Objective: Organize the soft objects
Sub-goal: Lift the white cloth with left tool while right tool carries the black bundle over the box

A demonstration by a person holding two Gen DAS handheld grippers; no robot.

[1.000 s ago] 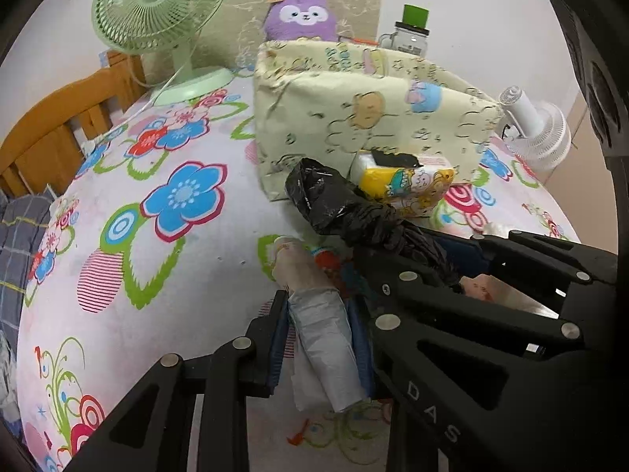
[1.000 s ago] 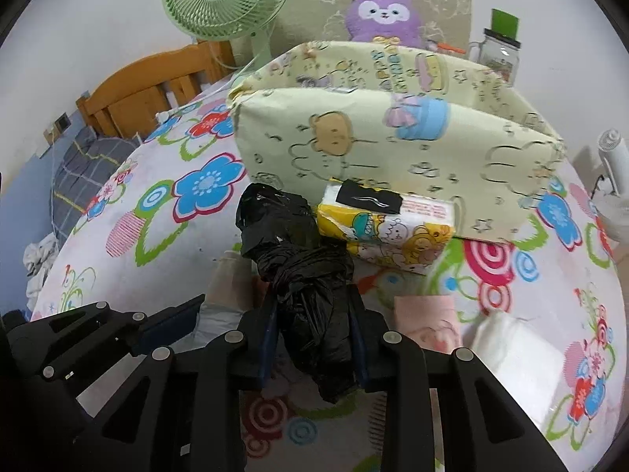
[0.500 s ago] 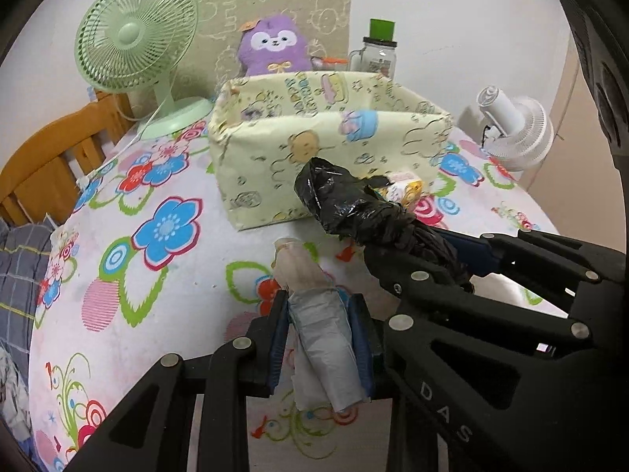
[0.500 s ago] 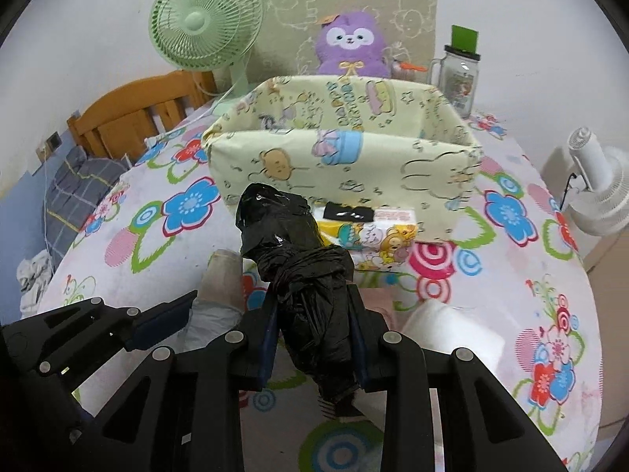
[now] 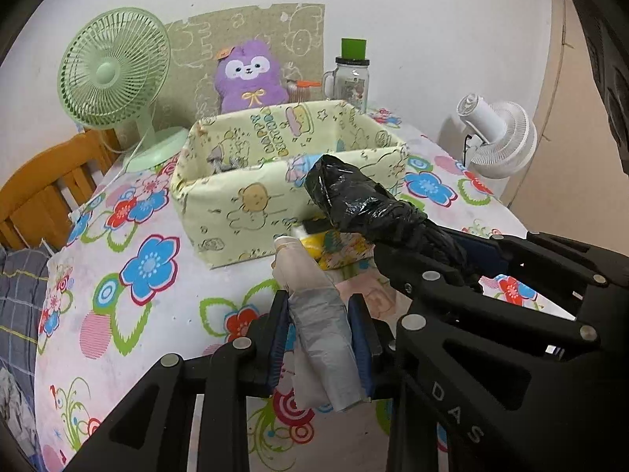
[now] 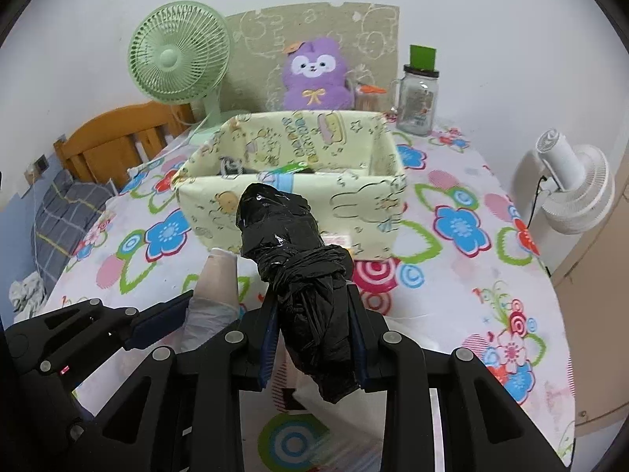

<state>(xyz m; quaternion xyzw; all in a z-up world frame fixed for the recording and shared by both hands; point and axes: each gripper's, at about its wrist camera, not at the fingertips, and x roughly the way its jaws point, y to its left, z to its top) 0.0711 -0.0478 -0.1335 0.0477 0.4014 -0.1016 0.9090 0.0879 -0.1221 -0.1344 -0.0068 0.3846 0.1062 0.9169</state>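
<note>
My left gripper [image 5: 319,316] is shut on a white rolled plastic bag [image 5: 320,322], held above the flowered tablecloth. My right gripper [image 6: 312,316] is shut on a black rolled plastic bag [image 6: 293,251]; it also shows in the left wrist view [image 5: 365,204]. Both rolls point at the pale yellow fabric storage box [image 6: 354,196] [image 5: 243,200] ahead, which has a few items inside. A yellow tissue pack [image 5: 338,249] and a pink cloth [image 5: 369,291] lie on the table in front of the box, below the grippers.
A green fan [image 6: 179,67], a purple plush toy [image 6: 314,76] and a glass jar with a green lid [image 6: 418,98] stand behind the box. A white fan [image 6: 570,188] is at the right edge. A wooden chair [image 6: 118,141] is at the left.
Both grippers have risen and drawn back with their rolls held; the box now looks farther and lower, with its open inside in view.
</note>
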